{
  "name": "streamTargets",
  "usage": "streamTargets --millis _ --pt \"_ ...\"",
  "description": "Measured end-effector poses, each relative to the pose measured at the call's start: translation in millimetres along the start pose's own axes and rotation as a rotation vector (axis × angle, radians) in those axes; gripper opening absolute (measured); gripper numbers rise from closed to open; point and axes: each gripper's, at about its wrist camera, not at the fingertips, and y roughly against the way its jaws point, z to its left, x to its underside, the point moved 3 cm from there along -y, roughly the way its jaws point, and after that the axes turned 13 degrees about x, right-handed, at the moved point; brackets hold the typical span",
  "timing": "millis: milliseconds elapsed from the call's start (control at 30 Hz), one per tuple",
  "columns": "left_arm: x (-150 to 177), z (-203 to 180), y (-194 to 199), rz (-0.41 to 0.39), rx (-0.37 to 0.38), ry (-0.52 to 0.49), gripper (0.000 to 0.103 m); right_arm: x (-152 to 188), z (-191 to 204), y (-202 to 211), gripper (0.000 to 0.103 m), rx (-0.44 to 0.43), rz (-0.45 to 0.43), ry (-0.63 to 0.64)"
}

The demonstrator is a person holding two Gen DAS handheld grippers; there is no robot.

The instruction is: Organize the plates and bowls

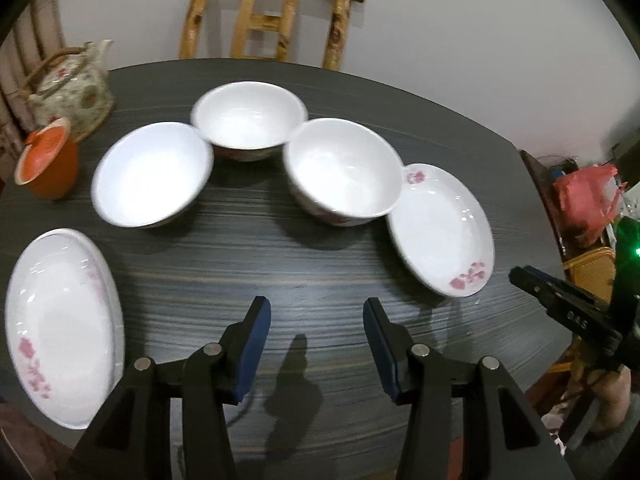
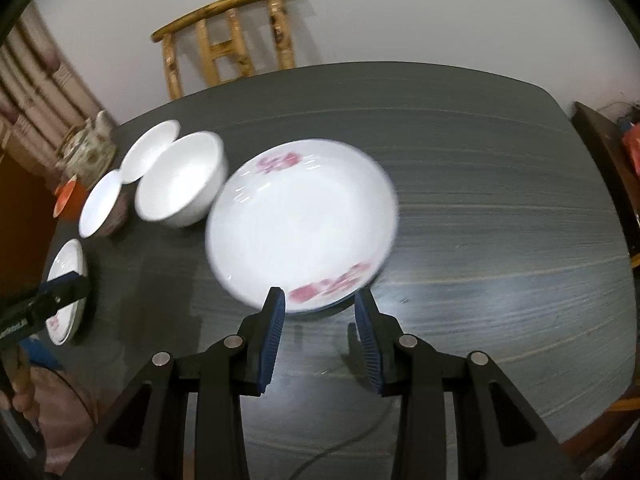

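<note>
3 white bowls sat in an arc on the dark tabletop [image 1: 320, 280]: the left bowl [image 1: 152, 174], the middle bowl [image 1: 249, 118] farther back, and the right bowl [image 1: 344, 168]. The middle bowl's rim touched or nearly touched both neighbours; motion blur made that hard to settle. The right plate [image 1: 442, 234], white with pink flowers, lay just beside the right bowl, its far rim seemingly tucked under that bowl's edge. The left plate [image 1: 60, 324], with the same pink pattern, lay apart from the bowls near the tabletop's near left edge.

The left hand-held gripper [image 1: 316, 344] hovered over bare tabletop in front of the bowls, jaws spread wide and holding nothing. The right hand-held gripper [image 2: 320, 332] also stood with its jaws apart, its fingertips just short of the right plate's near rim, empty.

Behind the left bowl stood a floral teapot [image 1: 70, 88] and an orange cup [image 1: 50, 166]. A bamboo chair [image 1: 272, 20] stood against the wall beyond the tabletop.
</note>
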Motion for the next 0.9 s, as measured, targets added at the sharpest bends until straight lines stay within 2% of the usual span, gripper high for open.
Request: streamTargets --millis 233,433,567,800,900 --pt "-16.5 -24.1 -35.9 0.003 0.060 0.018 0.049 -27.4 -32.5 -32.6 0.034 -0.001 0.006 -0.030" --pt "-29.5 -40.0 -66.9 -0.002 0.118 0.027 0.049 -39.3 -46.7 -61.4 0.034 -0.052 0.035 -0.068" --pt "-35.4 -43.3 -83.2 -0.005 0.130 0.039 0.049 -45.0 -48.6 -75.9 0.034 -0.077 0.053 -0.084" --pt "-39.1 -36.7 -103.1 0.012 0.134 0.066 0.049 -55.8 -44.0 -95.7 0.018 -0.114 0.064 -0.061" --pt "-41.2 -34.8 -108.1 0.012 0.127 0.070 0.048 -58.2 -42.1 -102.6 0.016 -0.120 0.069 -0.059"
